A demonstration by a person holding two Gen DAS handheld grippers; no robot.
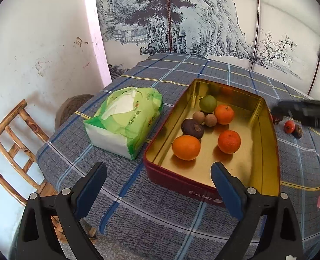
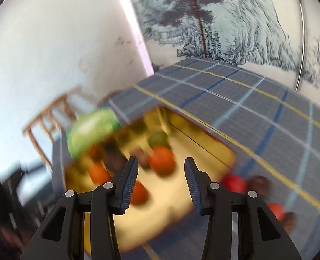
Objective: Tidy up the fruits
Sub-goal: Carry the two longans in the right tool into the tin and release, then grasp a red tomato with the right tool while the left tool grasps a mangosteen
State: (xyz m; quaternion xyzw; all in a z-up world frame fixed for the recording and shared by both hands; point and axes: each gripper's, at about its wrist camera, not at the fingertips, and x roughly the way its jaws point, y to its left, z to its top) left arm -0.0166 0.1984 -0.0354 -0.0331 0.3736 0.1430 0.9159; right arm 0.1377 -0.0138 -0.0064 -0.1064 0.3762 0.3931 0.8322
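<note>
My left gripper hangs with its fingers spread wide and nothing between them, just above the near wall of the tin. My right gripper is also spread and empty, hovering over the same tin, though its view is badly blurred.

Inside the tin I count seven fruits: three oranges, one nearest on the left, one to its right and one farther back; one dark wrinkled fruit; two small brown round fruits touching each other; and one green fruit at the far end. Outside, to the tin's right, a small red fruit lies beside a dark one.

One green tissue pack sits left of the tin on the blue plaid tablecloth. A wooden chair stands at the left, before a scuffed white wall and an ink landscape mural.
</note>
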